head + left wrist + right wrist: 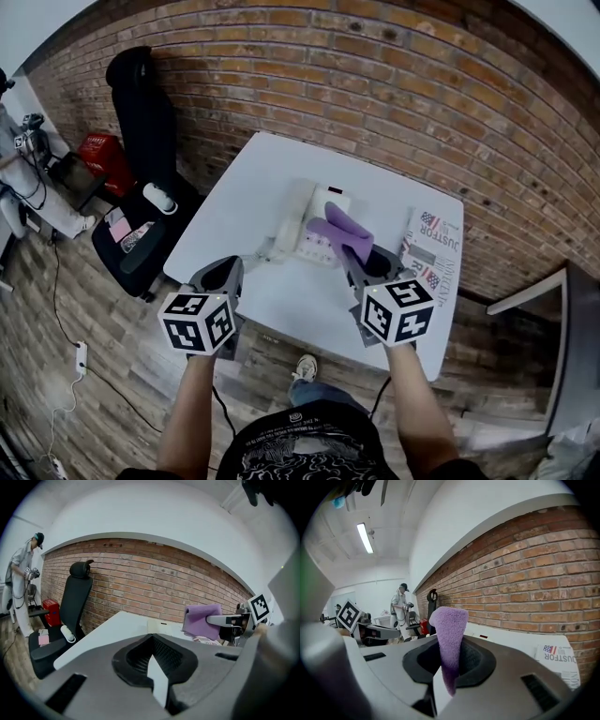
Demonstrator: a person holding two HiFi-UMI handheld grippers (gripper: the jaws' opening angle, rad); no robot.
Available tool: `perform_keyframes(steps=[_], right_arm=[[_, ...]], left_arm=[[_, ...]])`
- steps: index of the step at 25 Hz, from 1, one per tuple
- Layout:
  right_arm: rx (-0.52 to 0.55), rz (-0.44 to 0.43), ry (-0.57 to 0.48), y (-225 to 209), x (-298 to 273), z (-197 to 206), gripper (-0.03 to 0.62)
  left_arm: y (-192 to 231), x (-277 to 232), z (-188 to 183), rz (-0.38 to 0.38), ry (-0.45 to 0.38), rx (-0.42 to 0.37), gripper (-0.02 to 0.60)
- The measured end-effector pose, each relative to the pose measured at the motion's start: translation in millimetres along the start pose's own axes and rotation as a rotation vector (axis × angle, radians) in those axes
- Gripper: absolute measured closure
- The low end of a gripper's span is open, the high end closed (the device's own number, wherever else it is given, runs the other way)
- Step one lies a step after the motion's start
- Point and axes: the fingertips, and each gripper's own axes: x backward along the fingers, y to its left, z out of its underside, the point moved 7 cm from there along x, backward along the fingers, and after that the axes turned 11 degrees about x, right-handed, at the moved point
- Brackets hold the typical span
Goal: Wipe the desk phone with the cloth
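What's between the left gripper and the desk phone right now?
Only bare white table lies between the left gripper and the desk phone. The head view shows this, and the left gripper view agrees.

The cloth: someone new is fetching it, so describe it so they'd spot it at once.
Find the white table against the brick wall, then the desk phone at its middle. Over the phone, the right gripper pinches the cloth: soft and purple, unlike the white phone and printed packet beside it.
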Motion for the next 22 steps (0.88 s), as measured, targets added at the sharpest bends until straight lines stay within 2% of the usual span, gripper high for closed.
perform_keyframes(steps=[12,22], right_arm=[[-0.042,0.017,0.012,-65,-56,-2,0.548],[0.038,0.043,0.079,-108,-94,2,0.548]], left_arm=[[-4,-84,-26,0.026,0.071,-0.043,0.575],[-4,-118,-27,0.043,0.121,-0.056,0.575]])
